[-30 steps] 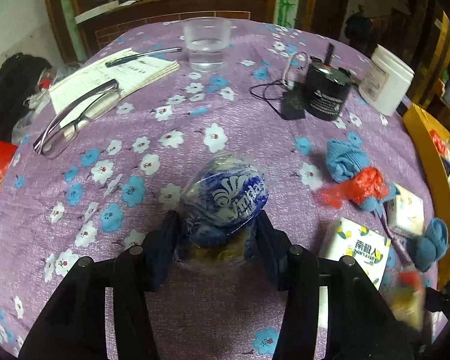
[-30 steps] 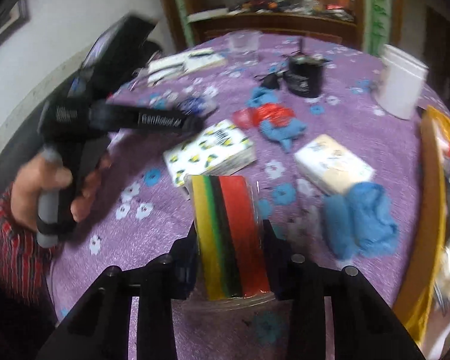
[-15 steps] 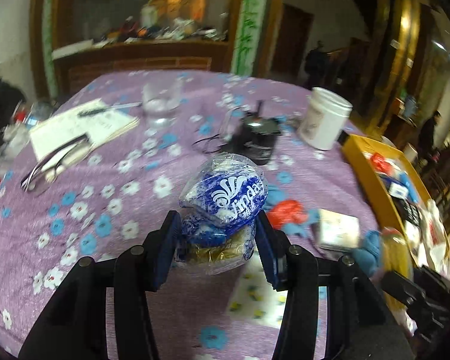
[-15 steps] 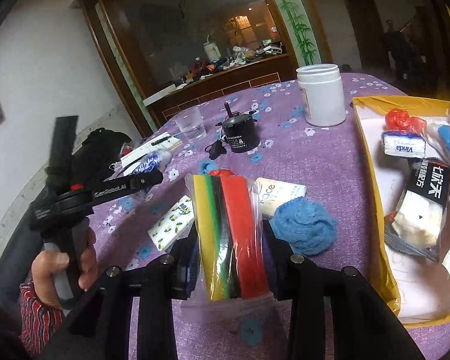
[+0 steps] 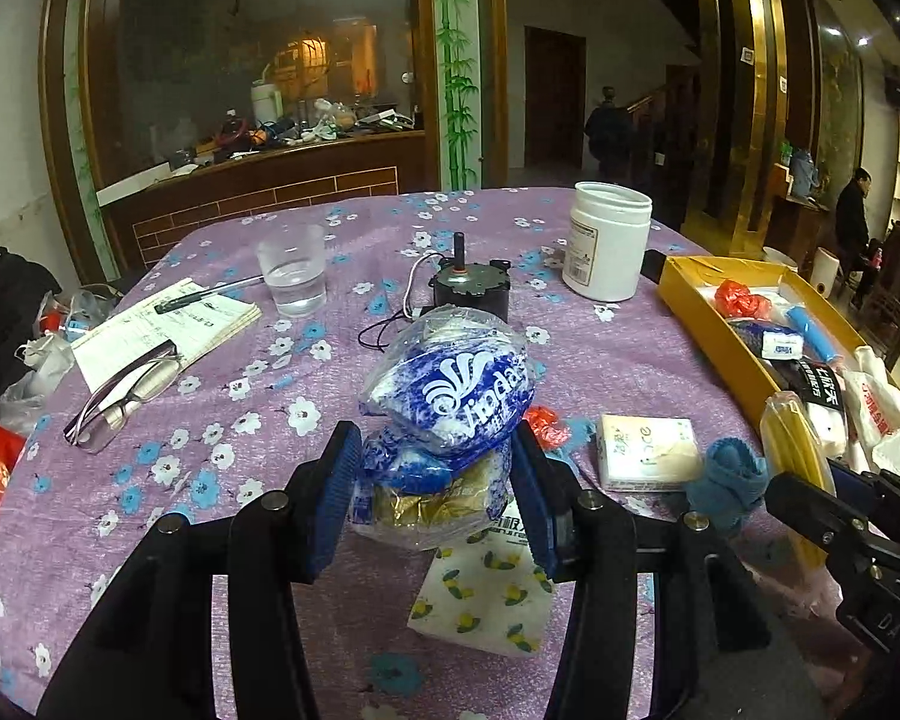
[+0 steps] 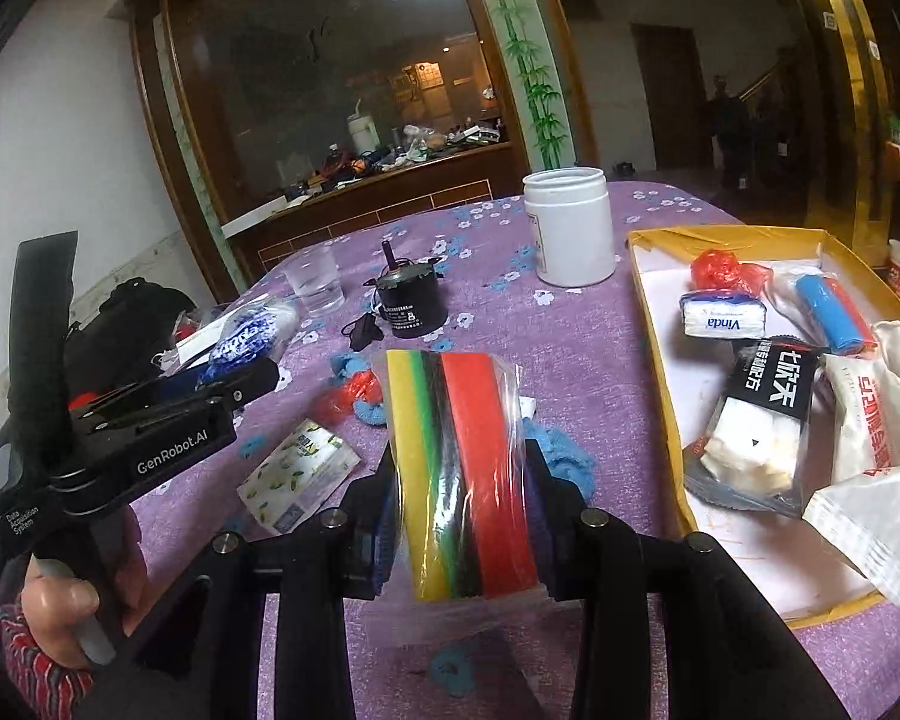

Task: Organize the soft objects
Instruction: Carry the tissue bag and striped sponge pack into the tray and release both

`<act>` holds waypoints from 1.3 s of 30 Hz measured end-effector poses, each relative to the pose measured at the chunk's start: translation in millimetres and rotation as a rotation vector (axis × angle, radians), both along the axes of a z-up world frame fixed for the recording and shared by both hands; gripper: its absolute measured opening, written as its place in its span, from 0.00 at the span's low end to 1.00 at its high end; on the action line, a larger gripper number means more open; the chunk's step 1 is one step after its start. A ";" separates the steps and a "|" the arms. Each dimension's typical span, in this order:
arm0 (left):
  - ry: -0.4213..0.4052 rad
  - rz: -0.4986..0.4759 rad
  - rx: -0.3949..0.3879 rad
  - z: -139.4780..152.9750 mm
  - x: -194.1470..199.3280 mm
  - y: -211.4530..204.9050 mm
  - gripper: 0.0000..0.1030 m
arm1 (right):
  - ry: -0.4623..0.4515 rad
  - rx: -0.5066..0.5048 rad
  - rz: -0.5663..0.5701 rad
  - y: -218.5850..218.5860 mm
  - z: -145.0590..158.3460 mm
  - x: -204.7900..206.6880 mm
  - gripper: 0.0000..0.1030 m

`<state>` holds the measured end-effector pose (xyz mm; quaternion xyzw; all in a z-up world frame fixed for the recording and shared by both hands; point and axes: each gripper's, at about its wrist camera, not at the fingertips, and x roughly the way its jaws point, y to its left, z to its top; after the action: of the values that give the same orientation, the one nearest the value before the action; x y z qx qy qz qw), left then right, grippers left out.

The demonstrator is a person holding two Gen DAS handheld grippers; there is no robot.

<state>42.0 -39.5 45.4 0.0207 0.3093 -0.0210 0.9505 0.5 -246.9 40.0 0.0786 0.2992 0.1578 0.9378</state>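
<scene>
Between the left gripper [image 5: 435,495] pads, a clamped blue-and-white tissue bag [image 5: 450,414] hides part of the lemon-print pack [image 5: 486,594] below, while the right gripper [image 6: 459,531] grips a striped sponge pack [image 6: 462,474] short of the yellow box [image 6: 660,372], white jar [image 6: 570,234] beyond.

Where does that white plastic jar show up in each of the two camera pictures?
Left wrist view: the white jar stands upper right of centre, at the table's far edge, left of the yellow box.
Right wrist view: the jar stands top centre, again left of the box.
Shared landmark: the black motor, left of the jar in both.
</scene>
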 end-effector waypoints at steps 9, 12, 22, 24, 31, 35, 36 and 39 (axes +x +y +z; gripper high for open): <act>-0.038 0.001 0.047 1.8 -7.3 -7.2 0.47 | 0.001 -0.048 -0.012 8.8 1.2 -0.5 0.36; -0.033 -0.007 0.056 0.5 -7.3 -9.9 0.47 | 0.012 -0.049 -0.006 10.3 -0.5 1.3 0.36; -0.034 -0.017 0.103 -3.1 -8.4 -20.3 0.47 | 0.017 -0.027 0.010 9.6 -0.4 8.0 0.36; -0.037 -0.013 0.112 -3.3 -8.7 -22.0 0.47 | 0.015 -0.023 0.012 8.4 1.1 9.1 0.36; -0.060 0.004 0.164 -4.7 -11.5 -27.9 0.47 | 0.008 -0.004 0.010 -0.7 6.6 7.1 0.36; -0.067 0.010 0.185 -5.4 -12.4 -31.3 0.47 | -0.006 0.010 -0.003 -10.0 12.9 2.6 0.36; -0.067 0.009 0.188 -5.2 -12.6 -32.5 0.47 | -0.009 0.013 -0.007 -12.1 14.0 1.7 0.36; -0.052 0.003 0.174 -2.3 -13.3 -35.3 0.47 | -0.017 0.027 -0.020 -22.0 17.9 -0.3 0.36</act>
<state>28.8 -74.8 43.1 0.1034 0.2851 0.0082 0.9529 0.2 -268.9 57.9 0.0928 0.2883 0.1533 0.9406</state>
